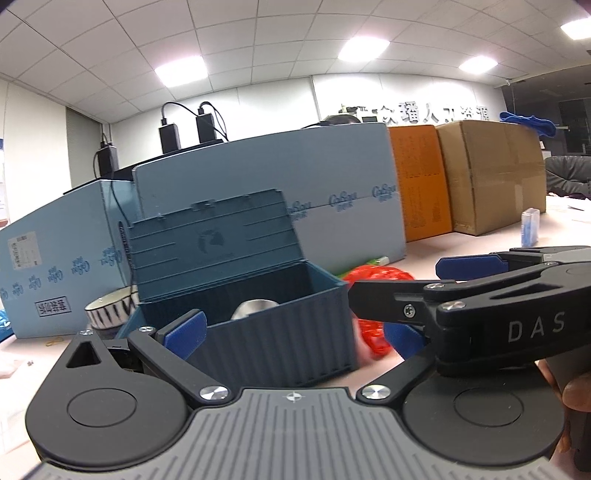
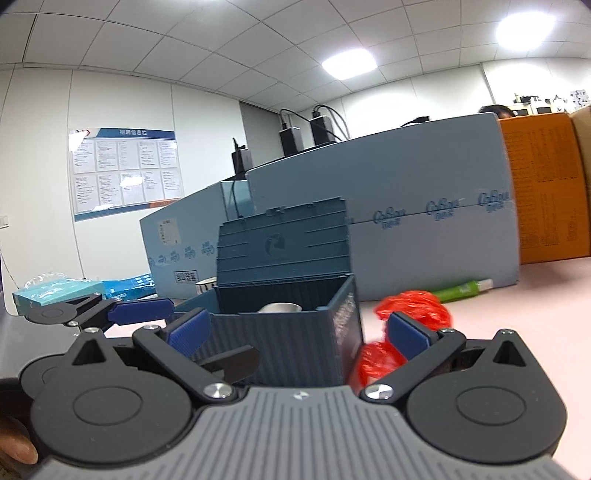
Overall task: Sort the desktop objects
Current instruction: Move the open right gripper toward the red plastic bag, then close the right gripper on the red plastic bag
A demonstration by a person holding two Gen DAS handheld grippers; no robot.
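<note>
- The blue container box (image 1: 258, 314), lid up, stands on the pink desk (image 2: 517, 314), a metal cup (image 1: 255, 308) inside.
- Both the left claw (image 1: 291, 332) and the right claw (image 2: 299, 328) are spread wide, empty, straddling the box.
- Red mesh ball (image 2: 413, 310) lies just beside the box; green tube (image 2: 461, 288) behind, against the big cartons (image 1: 332, 192).

An office: a grid ceiling (image 1: 295, 33) with panel lights, a notice board (image 2: 123, 171) on the white wall, cartons (image 1: 491, 177) stacked along the tabletop (image 1: 480, 243).
</note>
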